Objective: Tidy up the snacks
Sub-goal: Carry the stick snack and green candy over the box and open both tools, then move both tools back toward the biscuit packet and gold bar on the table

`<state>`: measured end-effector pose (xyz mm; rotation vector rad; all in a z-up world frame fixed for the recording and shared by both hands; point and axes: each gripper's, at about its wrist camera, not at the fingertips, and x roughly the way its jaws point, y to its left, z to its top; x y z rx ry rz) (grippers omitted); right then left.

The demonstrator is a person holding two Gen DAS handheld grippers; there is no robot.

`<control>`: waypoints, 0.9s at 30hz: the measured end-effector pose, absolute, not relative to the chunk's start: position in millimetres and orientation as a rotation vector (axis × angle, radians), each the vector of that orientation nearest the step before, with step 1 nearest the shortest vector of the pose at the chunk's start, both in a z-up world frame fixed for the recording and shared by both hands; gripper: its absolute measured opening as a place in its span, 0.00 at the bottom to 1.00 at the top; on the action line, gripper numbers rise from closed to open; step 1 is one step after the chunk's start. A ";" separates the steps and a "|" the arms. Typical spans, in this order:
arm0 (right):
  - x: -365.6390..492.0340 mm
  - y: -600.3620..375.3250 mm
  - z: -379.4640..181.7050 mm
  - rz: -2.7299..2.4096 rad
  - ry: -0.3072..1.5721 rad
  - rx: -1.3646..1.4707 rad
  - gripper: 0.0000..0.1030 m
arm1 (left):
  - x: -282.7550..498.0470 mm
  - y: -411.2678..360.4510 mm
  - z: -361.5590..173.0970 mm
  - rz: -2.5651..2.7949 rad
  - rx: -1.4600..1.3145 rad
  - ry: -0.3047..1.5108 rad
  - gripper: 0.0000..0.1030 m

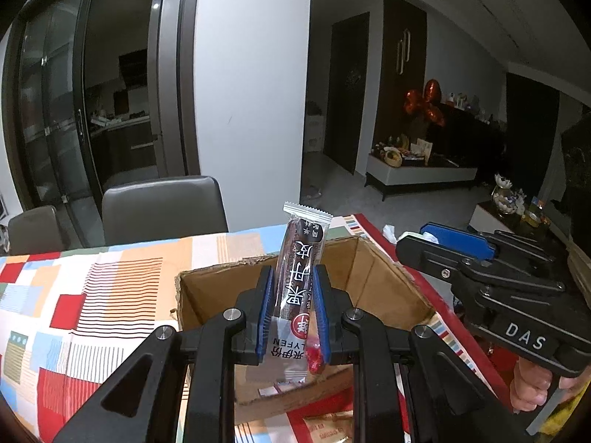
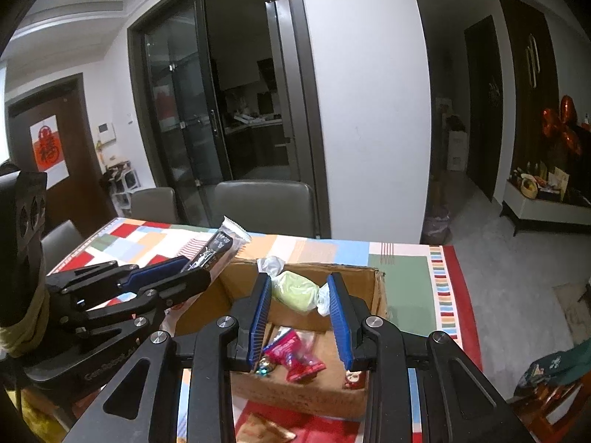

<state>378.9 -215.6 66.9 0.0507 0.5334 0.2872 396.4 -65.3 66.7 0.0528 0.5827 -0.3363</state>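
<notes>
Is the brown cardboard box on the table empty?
No: inside the brown cardboard box the right wrist view shows a crinkly red snack packet lying on its floor.

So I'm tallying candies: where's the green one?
The green candy sits clamped in the right gripper, above the cardboard box, centre of the right wrist view.

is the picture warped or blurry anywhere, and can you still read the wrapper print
Left wrist view: strong fisheye bends the door frames and blackens the corners; the snack bar in the left claw is sharp, print legible. Right wrist view: same bending, dim room; the green candy in the right claw is slightly soft.
</notes>
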 end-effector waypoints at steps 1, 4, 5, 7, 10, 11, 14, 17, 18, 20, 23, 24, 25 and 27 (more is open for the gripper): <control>382.2 -216.4 65.8 0.273 0.538 0.052 0.32 | 399.4 -65.9 65.5 -0.331 0.050 0.589 0.31; 386.6 -218.7 64.0 0.242 0.558 0.063 0.55 | 399.7 -67.5 67.9 -0.303 0.048 0.564 0.54; 386.5 -220.8 64.1 0.230 0.556 0.069 0.60 | 399.1 -66.5 69.0 -0.289 0.044 0.560 0.55; 384.2 -224.7 63.7 0.222 0.552 0.069 0.60 | 394.6 -65.2 69.7 -0.289 0.038 0.568 0.58; 376.9 -227.3 63.1 0.227 0.558 0.072 0.60 | 384.2 -63.8 70.4 -0.272 0.044 0.569 0.63; 375.2 -227.9 63.0 0.229 0.559 0.071 0.60 | 381.0 -63.9 70.7 -0.271 0.047 0.568 0.64; 365.2 -228.0 62.7 0.230 0.556 0.059 0.60 | 370.4 -62.8 71.1 -0.266 0.053 0.574 0.67; 355.2 -229.8 63.3 0.233 0.554 0.059 0.60 | 359.9 -60.6 71.6 -0.270 0.054 0.572 0.68; 352.0 -230.8 64.0 0.232 0.552 0.058 0.60 | 354.8 -60.6 72.1 -0.267 0.057 0.569 0.68; 344.4 -231.6 64.7 0.230 0.549 0.058 0.60 | 345.7 -61.4 73.3 -0.261 0.066 0.563 0.68; 334.2 -231.4 65.6 0.223 0.544 0.054 0.60 | 334.4 -62.8 73.2 -0.259 0.084 0.562 0.69; 331.0 -232.3 65.0 0.221 0.547 0.056 0.60 | 330.8 -63.2 72.8 -0.263 0.085 0.562 0.71; 327.9 -232.9 64.3 0.221 0.552 0.060 0.60 | 327.5 -63.6 72.7 -0.262 0.088 0.564 0.72; 323.4 -234.1 62.0 0.224 0.562 0.067 0.60 | 321.6 -64.9 72.4 -0.265 0.096 0.563 0.73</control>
